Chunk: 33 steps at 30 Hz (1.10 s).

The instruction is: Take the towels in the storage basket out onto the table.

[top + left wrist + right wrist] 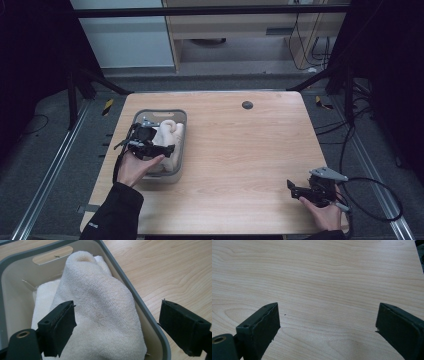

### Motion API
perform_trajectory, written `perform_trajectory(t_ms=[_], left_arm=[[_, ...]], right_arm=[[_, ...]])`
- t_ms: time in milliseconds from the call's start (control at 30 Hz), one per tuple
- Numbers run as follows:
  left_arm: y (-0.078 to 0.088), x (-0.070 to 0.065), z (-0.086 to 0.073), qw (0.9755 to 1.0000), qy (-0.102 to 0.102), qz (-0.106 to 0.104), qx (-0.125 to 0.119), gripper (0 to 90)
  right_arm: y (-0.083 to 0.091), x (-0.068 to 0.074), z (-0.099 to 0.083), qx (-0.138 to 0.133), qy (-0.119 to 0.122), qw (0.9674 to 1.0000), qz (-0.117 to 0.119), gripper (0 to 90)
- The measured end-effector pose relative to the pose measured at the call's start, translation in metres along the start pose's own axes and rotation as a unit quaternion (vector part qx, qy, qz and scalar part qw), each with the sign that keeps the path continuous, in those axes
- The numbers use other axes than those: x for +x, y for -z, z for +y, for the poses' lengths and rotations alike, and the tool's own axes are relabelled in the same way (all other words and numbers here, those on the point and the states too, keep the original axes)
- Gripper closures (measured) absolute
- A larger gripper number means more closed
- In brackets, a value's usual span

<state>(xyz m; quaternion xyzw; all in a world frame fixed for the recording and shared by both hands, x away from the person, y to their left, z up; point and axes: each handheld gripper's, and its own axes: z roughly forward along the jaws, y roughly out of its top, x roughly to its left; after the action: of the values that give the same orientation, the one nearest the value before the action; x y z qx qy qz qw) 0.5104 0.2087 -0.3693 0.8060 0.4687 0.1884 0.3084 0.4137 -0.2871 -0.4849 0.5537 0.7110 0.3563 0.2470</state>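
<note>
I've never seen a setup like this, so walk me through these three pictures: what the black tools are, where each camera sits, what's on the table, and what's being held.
A person sits at a wooden table with a hand-held two-jaw gripper in each hand. The high view looks down from above the person's side. The other two pictures come from cameras riding on the grippers, looking along their black jaws.

The left gripper hangs over a grey bin that holds a cream towel. Its jaws stand wide apart, one over the towel and one outside the bin's rim, gripping nothing. The right gripper waits near the table's right front corner, jaws also wide open over bare wood. A small dark round spot sits near the far edge.
</note>
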Motion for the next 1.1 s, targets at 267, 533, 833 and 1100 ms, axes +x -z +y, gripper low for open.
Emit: perform_trajectory(t_ms=[267,533,833,1100], left_arm=[[-0.012,0.001,-0.005,0.9999,0.002,0.008,0.015,13.0],[-0.024,0.002,-0.009,0.9995,0.002,0.014,0.027,13.1],[-0.032,0.003,-0.012,0.9990,-0.002,0.028,0.036,23.7],[-0.034,0.005,-0.012,0.9985,0.011,0.026,0.046,38.9]], right_arm=[[-0.001,0.000,0.000,0.006,-0.003,1.0000,0.003,5.3],[-0.002,0.000,-0.001,0.011,-0.003,0.9999,0.006,5.1],[-0.003,0.000,-0.001,0.012,0.000,0.9999,0.005,5.1],[-0.003,0.000,-0.001,0.014,0.000,0.9999,0.007,5.0]])
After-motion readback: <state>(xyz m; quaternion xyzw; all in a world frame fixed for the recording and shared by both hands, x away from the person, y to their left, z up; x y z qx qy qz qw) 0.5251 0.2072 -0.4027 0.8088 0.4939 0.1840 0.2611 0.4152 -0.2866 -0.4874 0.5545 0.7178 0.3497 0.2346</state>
